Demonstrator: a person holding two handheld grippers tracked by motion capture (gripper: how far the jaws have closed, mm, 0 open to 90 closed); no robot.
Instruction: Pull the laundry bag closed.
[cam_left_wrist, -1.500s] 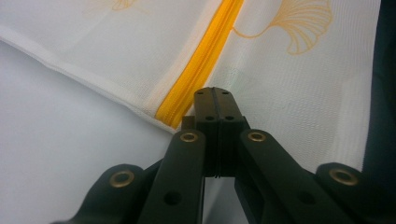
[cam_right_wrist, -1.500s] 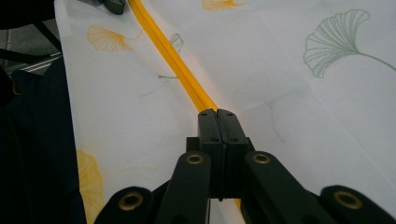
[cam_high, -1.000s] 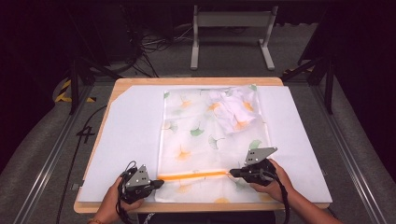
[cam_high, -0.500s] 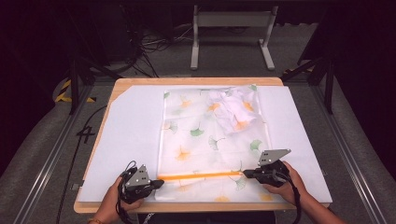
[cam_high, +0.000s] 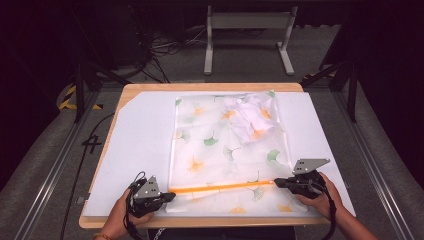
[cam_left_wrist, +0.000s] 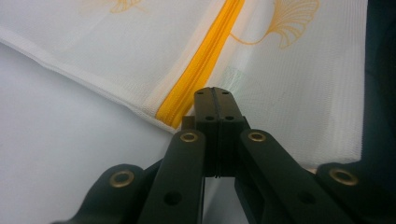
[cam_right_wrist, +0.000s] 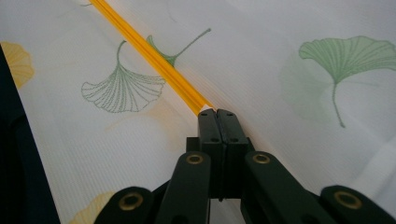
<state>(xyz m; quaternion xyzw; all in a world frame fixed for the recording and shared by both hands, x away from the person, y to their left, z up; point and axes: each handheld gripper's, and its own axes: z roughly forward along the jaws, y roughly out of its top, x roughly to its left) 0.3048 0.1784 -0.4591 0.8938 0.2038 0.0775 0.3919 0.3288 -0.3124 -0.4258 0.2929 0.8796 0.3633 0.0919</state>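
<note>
Table scene: right claw (cam_high: 276, 183) farther right along zipper (cam_high: 222, 187).

White sheet (cam_high: 140, 145) lies bare left of the mesh bag (cam_high: 220, 150).

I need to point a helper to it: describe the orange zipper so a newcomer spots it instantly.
On the white sheet covering the wooden table lies a translucent mesh bag printed with ginkgo leaves. Across its near end runs the orange zipper, the only solid bright straight stripe.

Left gripper (cam_left_wrist: 214, 93) jaws pressed together at the mesh bag's (cam_left_wrist: 303, 93) orange zipper (cam_left_wrist: 201, 70) end
</note>
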